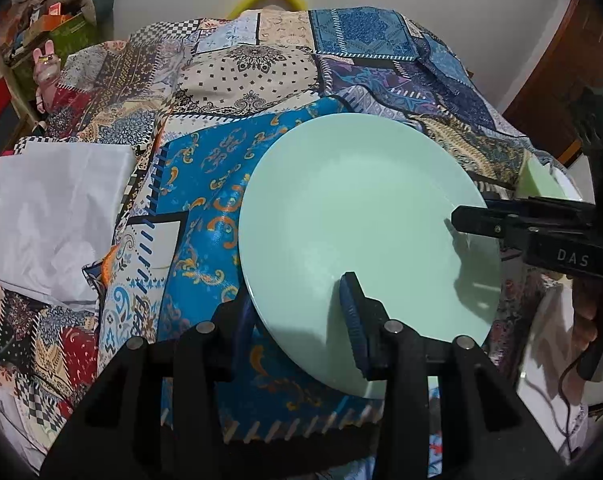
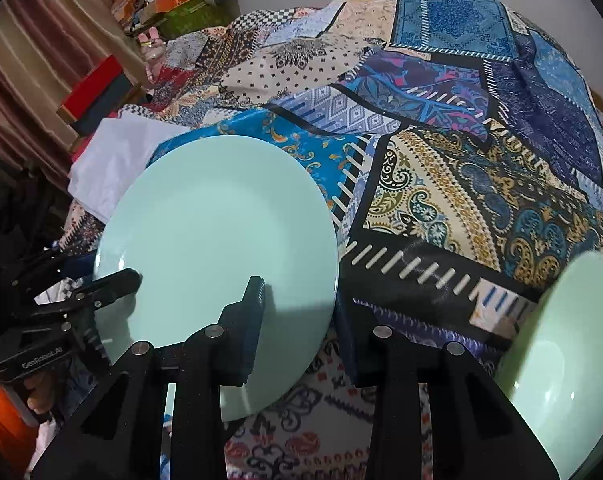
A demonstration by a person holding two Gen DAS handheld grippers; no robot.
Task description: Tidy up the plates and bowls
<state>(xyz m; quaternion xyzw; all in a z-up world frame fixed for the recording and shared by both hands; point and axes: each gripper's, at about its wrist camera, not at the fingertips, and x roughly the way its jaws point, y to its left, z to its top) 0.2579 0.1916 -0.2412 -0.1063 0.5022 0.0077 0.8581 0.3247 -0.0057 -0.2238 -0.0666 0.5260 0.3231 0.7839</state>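
Observation:
A mint-green plate [image 1: 361, 208] [image 2: 217, 232] lies tilted over the patterned cloth near its front edge. My left gripper [image 1: 297, 300] straddles the plate's near rim, one pad above the plate and the other outside and below the rim. A visible gap remains, so it stands open. My right gripper [image 2: 299, 300] straddles the opposite rim, its left finger lying on the plate's face and its right finger under the edge, shut on the plate. Each gripper also shows in the other's view: right gripper [image 1: 461, 220], left gripper [image 2: 101, 280].
A pale green bowl [image 2: 561, 360] [image 1: 537, 176] sits to the right of the plate near the cloth's edge. A white folded sheet [image 1: 53, 216] [image 2: 117, 160] lies at the left. Boxes and clutter [image 1: 53, 28] stand behind the patterned cloth [image 2: 441, 184].

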